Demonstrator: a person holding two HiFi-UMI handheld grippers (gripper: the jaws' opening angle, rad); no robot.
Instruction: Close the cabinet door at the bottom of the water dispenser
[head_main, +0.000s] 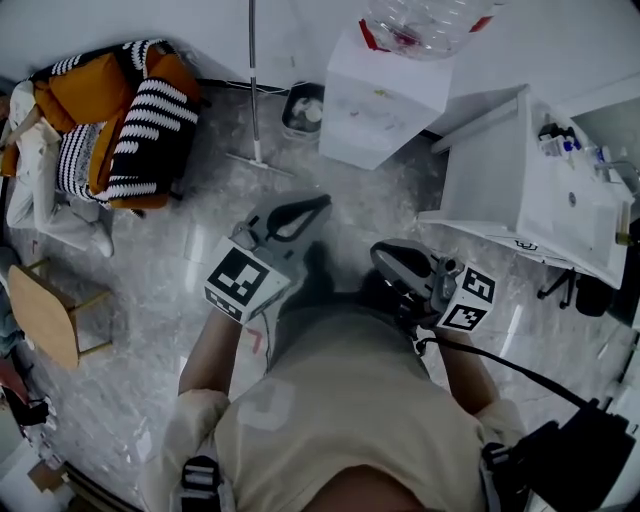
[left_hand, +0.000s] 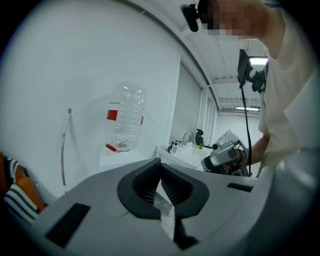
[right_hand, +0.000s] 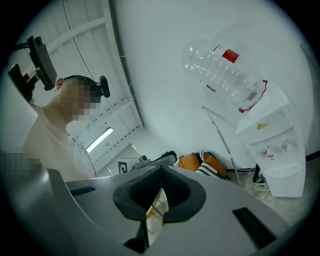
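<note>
Both grippers are closed and empty. The left gripper (head_main: 318, 203) has its jaws together with nothing between them, and so does the right gripper (head_main: 383, 256). Both are held out in front of the person, well apart from the water dispenser (head_main: 385, 100). It stands far centre against the wall with an inverted bottle (head_main: 430, 22) on top.

The cabinet door at its base is hidden from above. In the right gripper view the lower front reads as plain white, so the door's angle cannot be told.

This looks like the approach step. To do it well:
- Get close and go low.
- Set a closed jaw tip on the door's free edge, away from the hinge.
- Push steadily until it seats.
- Keep clear of the mop (head_main: 252, 90) just left of the dispenser.

Writing: the bottle's red label and a small yellow logo on the dispenser front are both too small to read. The gripper cubes carry black-and-white square markers with no text.
</note>
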